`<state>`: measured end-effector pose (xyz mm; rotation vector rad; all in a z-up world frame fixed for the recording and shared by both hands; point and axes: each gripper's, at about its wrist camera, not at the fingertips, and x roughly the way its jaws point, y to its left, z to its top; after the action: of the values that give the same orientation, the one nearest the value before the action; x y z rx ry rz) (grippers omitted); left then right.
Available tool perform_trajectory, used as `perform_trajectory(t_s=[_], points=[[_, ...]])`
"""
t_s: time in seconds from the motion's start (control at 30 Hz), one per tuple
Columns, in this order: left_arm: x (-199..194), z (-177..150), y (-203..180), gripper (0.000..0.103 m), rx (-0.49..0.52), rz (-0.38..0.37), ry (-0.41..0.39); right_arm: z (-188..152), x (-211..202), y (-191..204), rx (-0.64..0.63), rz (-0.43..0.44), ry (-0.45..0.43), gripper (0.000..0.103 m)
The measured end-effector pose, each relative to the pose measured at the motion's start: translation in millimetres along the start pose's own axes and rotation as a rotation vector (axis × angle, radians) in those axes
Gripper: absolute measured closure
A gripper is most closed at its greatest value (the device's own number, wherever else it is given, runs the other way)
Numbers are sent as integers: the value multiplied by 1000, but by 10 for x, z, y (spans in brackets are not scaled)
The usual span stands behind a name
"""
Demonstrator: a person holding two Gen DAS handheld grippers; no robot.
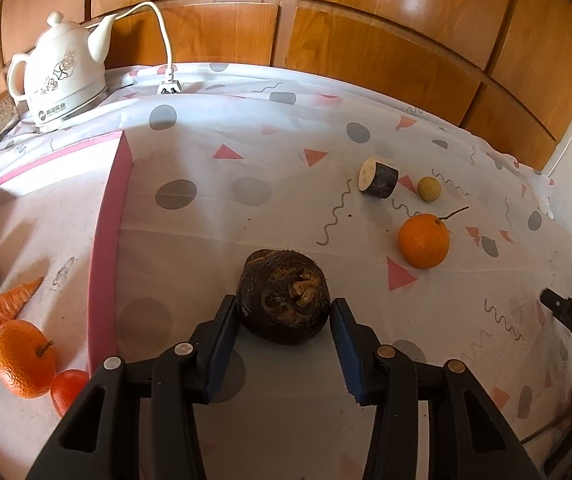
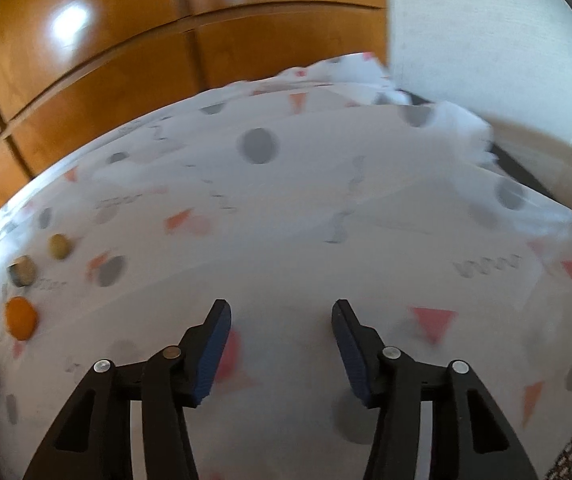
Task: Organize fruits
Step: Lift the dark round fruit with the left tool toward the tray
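The dark hairy round taro root (image 1: pixel 284 296) is being bracketed by the spread left gripper (image 1: pixel 284 312), just beside the pink-edged shallow box (image 1: pixel 108 240). The right gripper (image 2: pixel 282 320) is being held wide over bare patterned tablecloth (image 2: pixel 326 200).

glossy wood panel wall (image 1: pixel 366 52), patterned tablecloth (image 1: pixel 246 128), white wall (image 2: pixel 486 40).

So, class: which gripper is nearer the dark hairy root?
Left. The left gripper has its open fingers on either side of the root; the right gripper hovers over bare cloth, well off to its right.
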<state>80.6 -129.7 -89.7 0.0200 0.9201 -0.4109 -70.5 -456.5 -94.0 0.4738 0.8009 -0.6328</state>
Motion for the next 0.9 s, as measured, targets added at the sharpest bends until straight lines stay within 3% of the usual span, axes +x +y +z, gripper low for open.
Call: perform_trajectory(t_s=[0.17, 0.8, 0.9], points=[[-9, -1, 16, 57, -4, -11, -2, 8, 82, 255, -69, -1, 10, 53], [-150, 61, 50, 59, -35, -52, -5, 133, 227, 401, -88, -5, 14, 53], [-229, 69, 53, 64, -38, -63, -10, 140, 233, 409, -90, -7, 15, 53]])
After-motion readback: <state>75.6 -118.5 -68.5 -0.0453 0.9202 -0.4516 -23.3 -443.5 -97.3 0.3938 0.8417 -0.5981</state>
